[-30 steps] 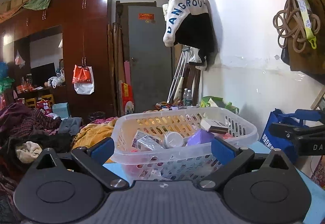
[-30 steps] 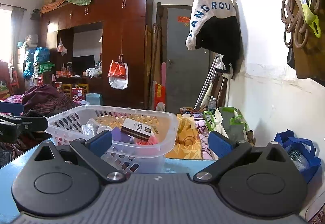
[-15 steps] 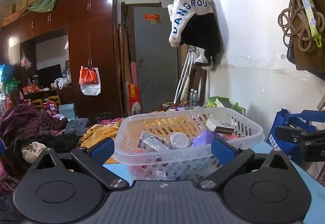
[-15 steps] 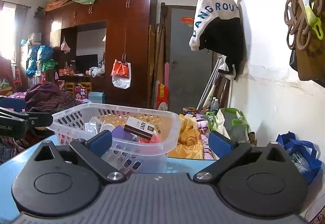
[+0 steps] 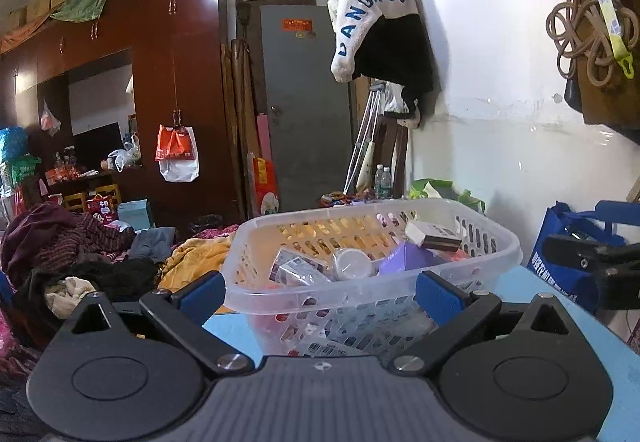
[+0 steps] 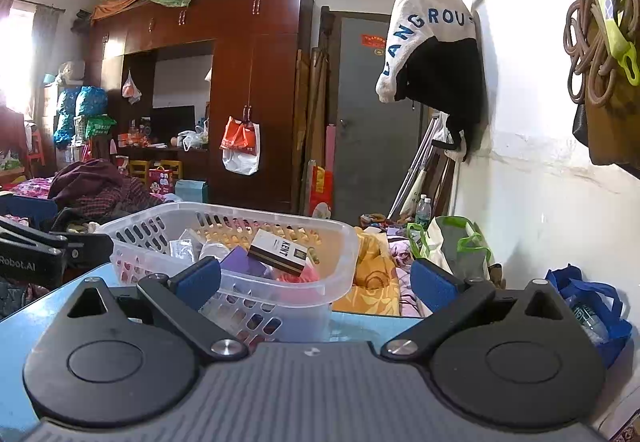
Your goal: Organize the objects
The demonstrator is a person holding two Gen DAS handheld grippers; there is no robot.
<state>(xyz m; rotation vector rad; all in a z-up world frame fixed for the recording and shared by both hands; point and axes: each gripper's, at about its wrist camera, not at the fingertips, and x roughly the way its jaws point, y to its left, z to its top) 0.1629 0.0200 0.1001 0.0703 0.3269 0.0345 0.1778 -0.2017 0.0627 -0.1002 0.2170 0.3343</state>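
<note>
Left wrist view: translucent white plastic basket with slotted walls (image 5: 496, 254) sits on the light blue tabletop (image 5: 230, 326), straight ahead of the left tongs (image 5: 318, 292). Contents heaped inside: a white-and-dark-brown flat carton (image 5: 434, 234) on top toward the right side, a purple box (image 5: 404, 256), a round white lid (image 5: 352, 258), clear-wrapped small packs (image 5: 298, 266). Left tongs spread wide, blue pads (image 5: 200, 292) apart on either side of the basket's near wall; nothing between them; contact with the basket cannot be told.

Right wrist view: same basket (image 6: 340, 274) lies ahead and to the left, carton (image 6: 278, 252) readable as "KENT". Right tongs (image 6: 316, 282) also spread wide and holding nothing; the left pad (image 6: 200, 278) overlaps the basket rim in view, touching or not unclear.

Beyond the tabletop: yellow cloth (image 6: 376, 274), heaped clothing (image 5: 68, 242), dark wood wardrobe (image 5: 176, 81), grey door (image 5: 304, 101).
</note>
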